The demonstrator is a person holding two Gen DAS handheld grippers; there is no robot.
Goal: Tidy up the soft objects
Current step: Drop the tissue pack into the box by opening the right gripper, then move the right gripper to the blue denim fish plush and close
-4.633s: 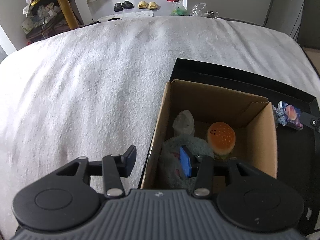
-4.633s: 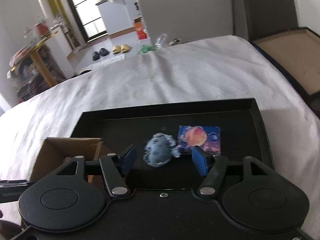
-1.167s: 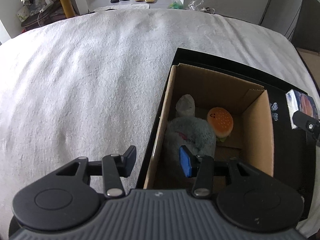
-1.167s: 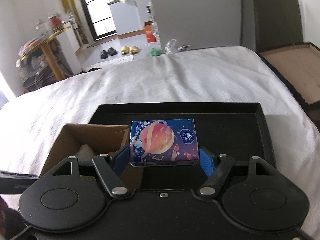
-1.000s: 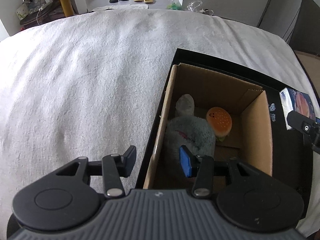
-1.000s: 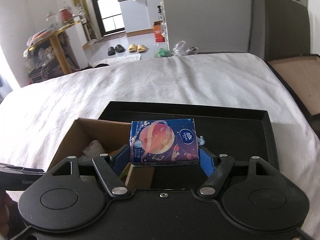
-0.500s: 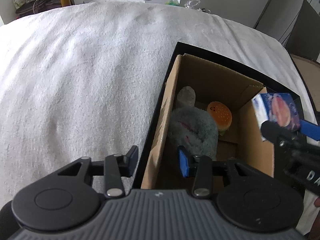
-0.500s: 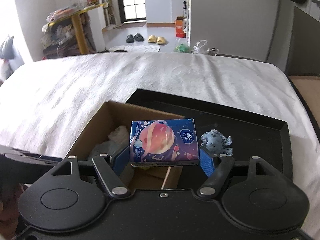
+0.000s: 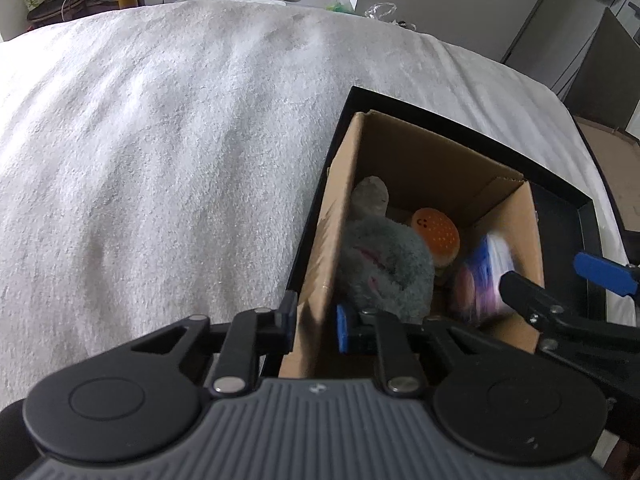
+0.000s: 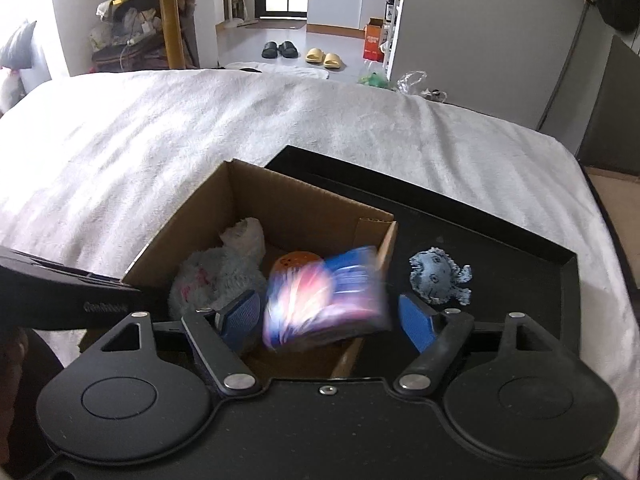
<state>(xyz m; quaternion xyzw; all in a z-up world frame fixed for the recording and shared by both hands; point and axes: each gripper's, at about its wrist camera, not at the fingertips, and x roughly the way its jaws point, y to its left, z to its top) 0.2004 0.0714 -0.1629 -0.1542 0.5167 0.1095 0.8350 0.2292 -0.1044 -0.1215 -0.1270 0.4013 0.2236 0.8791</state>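
The right gripper (image 10: pixel 328 318) hangs over the open cardboard box (image 10: pixel 304 210), and its jaws are opening: the blue pads stand clear on either side of the tissue pack (image 10: pixel 326 300), which is a blur of blue, pink and purple between them and looks to be dropping free into the box. In the left wrist view the same pack (image 9: pixel 482 280) shows smeared against the box's right inner wall, beside the orange burger-shaped squishy (image 9: pixel 436 236) and the grey plush toy (image 9: pixel 384 268).

The left gripper (image 9: pixel 314 326) is closing on the near left wall of the cardboard box (image 9: pixel 320 264); one pad is outside the wall and the other inside, both right at the cardboard, so it seems to be steadying the box while the other hand loads it.

The box sits at the left end of a black tray (image 10: pixel 520 248) on a white towel-covered bed (image 10: pixel 160 132). A pale crumpled soft thing (image 10: pixel 244 236) lies at the back of the box.

So the step in hand is letting go of the tissue pack into the box. What appears left is the small blue crocheted fish (image 10: pixel 440 276), lying on the tray just right of the box. The next move probably calls for the right gripper, jaws spread, to swing right and down over that fish and pinch it, while the left keeps the box from shifting.
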